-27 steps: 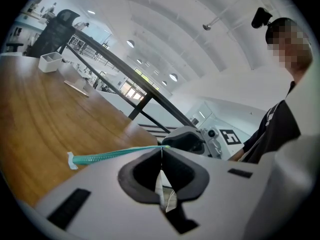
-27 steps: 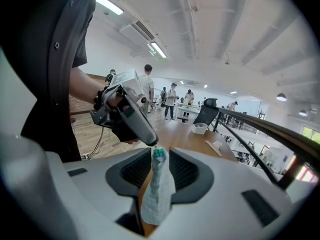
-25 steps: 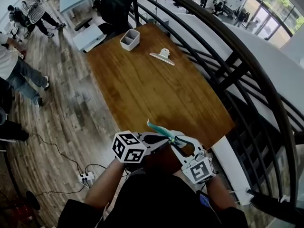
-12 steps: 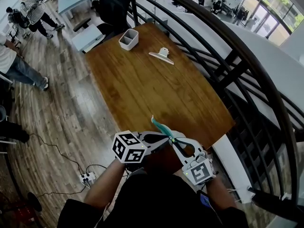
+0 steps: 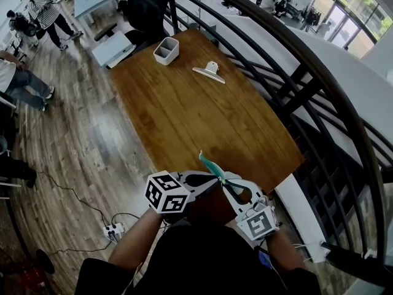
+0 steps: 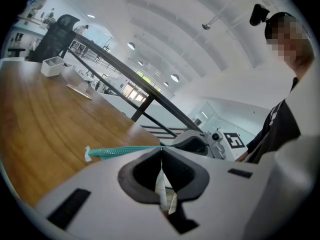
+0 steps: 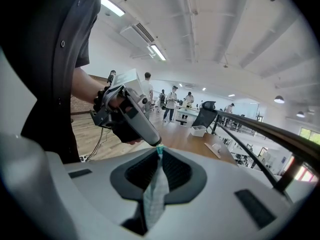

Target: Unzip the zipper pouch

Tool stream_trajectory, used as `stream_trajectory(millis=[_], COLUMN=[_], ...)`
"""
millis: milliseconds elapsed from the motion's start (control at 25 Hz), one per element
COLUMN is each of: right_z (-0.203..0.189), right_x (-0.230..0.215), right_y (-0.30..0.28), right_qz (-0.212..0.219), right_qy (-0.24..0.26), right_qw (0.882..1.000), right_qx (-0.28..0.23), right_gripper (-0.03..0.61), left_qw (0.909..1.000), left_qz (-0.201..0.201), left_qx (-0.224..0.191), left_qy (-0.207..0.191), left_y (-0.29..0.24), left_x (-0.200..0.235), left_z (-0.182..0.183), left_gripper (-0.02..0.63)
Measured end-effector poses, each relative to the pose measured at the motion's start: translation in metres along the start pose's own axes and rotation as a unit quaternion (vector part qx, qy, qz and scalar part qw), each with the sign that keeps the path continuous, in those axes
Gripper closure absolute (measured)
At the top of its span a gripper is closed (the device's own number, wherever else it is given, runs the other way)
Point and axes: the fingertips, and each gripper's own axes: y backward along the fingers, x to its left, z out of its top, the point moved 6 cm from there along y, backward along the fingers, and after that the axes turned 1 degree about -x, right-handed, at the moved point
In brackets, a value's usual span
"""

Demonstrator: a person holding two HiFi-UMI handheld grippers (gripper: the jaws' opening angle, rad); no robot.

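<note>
Floor, far left: people (image 5: 24,85) stand on the wood-plank floor (image 5: 80,140); nearer the camera a white power strip (image 5: 112,229) lies on it with a cable running off.
Table: a wooden table (image 5: 184,121) fills the middle. At its far end stand a white open-topped container (image 5: 167,51) and, to its right and apart from it, a small white item on a flat base (image 5: 209,71).
Left gripper (image 6: 161,149): clenched. Its jaws are pressed together on a fold of the pouch's pale fabric, right by the zipper. Its marker cube (image 5: 167,193) faces up.
Zipper pouch (image 5: 212,166): held in the air over the near edge of the table, between the two grippers and touching neither the table nor the floor. The teal zipper (image 6: 125,151) sticks out beyond the left jaws, away from the person, and ends in a small white tab (image 6: 87,154).
Right gripper (image 7: 159,151): its jaws have just been closing, and they now pinch the pouch's mesh-like fabric, with a bit of teal at the tips. Whether the pull itself is in the pinch cannot be told. The tips meet those of the left gripper.
Right side: a black railing (image 5: 319,103) curves past the table.
</note>
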Motion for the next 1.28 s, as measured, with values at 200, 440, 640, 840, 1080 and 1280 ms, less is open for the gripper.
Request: stream_trajectory(millis=[200, 440, 640, 840, 1080, 1280], right_z=[0.003, 0.003, 0.002, 0.001, 0.008, 0.007], right_x=[0.0, 0.001, 0.001, 0.001, 0.004, -0.002], right_y=[-0.003, -0.004, -0.005, -0.004, 0.0, 0.0], right_qz=[0.0, -0.003, -0.003, -0.004, 0.012, 0.009], right_qy=[0.005, -0.002, 0.002, 0.003, 0.006, -0.005], right_qw=[1.0, 1.0, 1.0, 1.0, 1.0, 1.0], right_qx=[0.0, -0.002, 0.001, 0.002, -0.013, -0.018], right_gripper=[0.549, 0.549, 0.551, 0.552, 0.552, 0.552], left_qw=[1.0, 0.9996, 0.9992, 0.9988, 0.994, 0.9953], left_qz=[0.005, 0.027, 0.037, 0.046, 0.106, 0.095], left_qx=[-0.001, 0.009, 0.011, 0.012, 0.016, 0.007], left_qy=[0.006, -0.009, -0.008, -0.01, -0.022, -0.018], left_y=[0.002, 0.003, 0.002, 0.0, 0.008, 0.015], left_x=[0.002, 0.001, 0.002, 0.0, 0.015, 0.016], left_z=[0.001, 0.001, 0.0, 0.0, -0.001, 0.009], left_gripper=[0.598, 0.598, 0.598, 0.598, 0.601, 0.601])
